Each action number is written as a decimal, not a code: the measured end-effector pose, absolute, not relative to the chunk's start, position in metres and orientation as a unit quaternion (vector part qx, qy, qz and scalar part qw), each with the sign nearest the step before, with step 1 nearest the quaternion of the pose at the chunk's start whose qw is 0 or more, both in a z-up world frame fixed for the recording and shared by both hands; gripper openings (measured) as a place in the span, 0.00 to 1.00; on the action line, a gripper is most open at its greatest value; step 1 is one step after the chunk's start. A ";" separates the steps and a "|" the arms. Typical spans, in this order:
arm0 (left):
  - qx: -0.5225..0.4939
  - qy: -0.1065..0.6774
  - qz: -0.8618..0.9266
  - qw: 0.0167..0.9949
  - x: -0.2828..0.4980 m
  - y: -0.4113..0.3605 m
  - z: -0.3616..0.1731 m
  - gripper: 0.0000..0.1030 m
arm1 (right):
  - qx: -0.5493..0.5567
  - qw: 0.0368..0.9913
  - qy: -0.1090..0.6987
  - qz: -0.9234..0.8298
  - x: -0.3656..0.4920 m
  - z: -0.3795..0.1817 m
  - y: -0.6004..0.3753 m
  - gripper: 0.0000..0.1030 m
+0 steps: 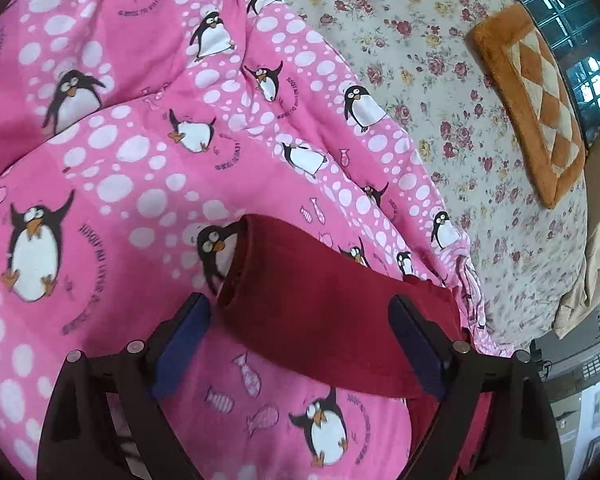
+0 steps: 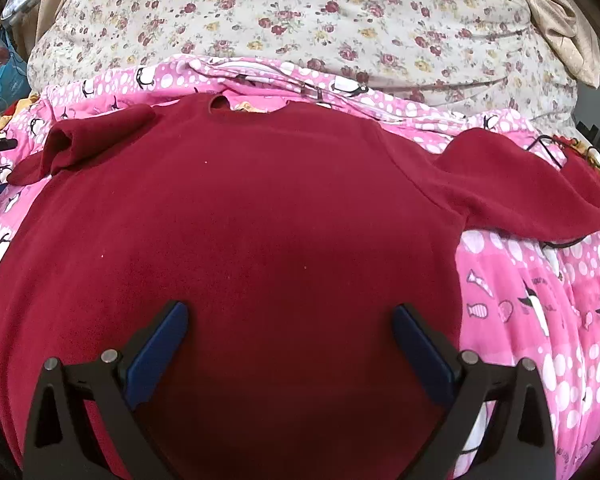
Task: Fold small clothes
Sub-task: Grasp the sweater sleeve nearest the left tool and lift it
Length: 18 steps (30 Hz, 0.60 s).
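A dark red long-sleeved top (image 2: 260, 220) lies spread flat on a pink penguin-print blanket (image 2: 540, 300), neck hole away from the right gripper, with both sleeves out to the sides. My right gripper (image 2: 290, 312) is open above the lower body of the top. In the left wrist view one red sleeve (image 1: 320, 304) runs across the pink blanket (image 1: 120, 160), cuff at the far left. My left gripper (image 1: 300, 312) is open, its fingers either side of that sleeve.
A floral bedsheet (image 1: 440, 80) lies beyond the pink blanket and also shows in the right wrist view (image 2: 340, 20). An orange and cream patchwork cushion (image 1: 536, 96) sits on it by a window. A beige cloth (image 2: 556, 12) lies at the right.
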<state>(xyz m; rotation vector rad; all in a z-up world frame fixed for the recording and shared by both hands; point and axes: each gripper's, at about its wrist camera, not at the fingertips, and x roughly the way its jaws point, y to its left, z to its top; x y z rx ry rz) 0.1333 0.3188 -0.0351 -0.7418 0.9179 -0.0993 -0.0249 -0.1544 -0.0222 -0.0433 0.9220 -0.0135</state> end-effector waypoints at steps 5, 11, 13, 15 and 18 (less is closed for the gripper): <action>-0.294 0.436 -0.036 0.850 0.146 0.303 -0.029 0.60 | -0.024 0.897 0.442 -0.006 -0.024 -0.022 -0.154 1.00; -0.141 0.447 0.015 0.883 0.146 0.278 -0.014 0.00 | -0.024 0.898 0.440 -0.005 -0.023 -0.022 -0.155 1.00; -0.143 0.406 0.039 0.902 0.137 0.285 0.009 0.00 | -0.024 0.898 0.439 -0.006 -0.023 -0.022 -0.154 1.00; -0.141 0.366 0.074 0.917 0.128 0.297 0.034 0.00 | -0.023 0.898 0.439 -0.006 -0.023 -0.022 -0.154 1.00; -0.144 0.319 0.122 0.929 0.115 0.313 0.068 0.00 | -0.023 0.898 0.440 -0.005 -0.024 -0.022 -0.154 1.00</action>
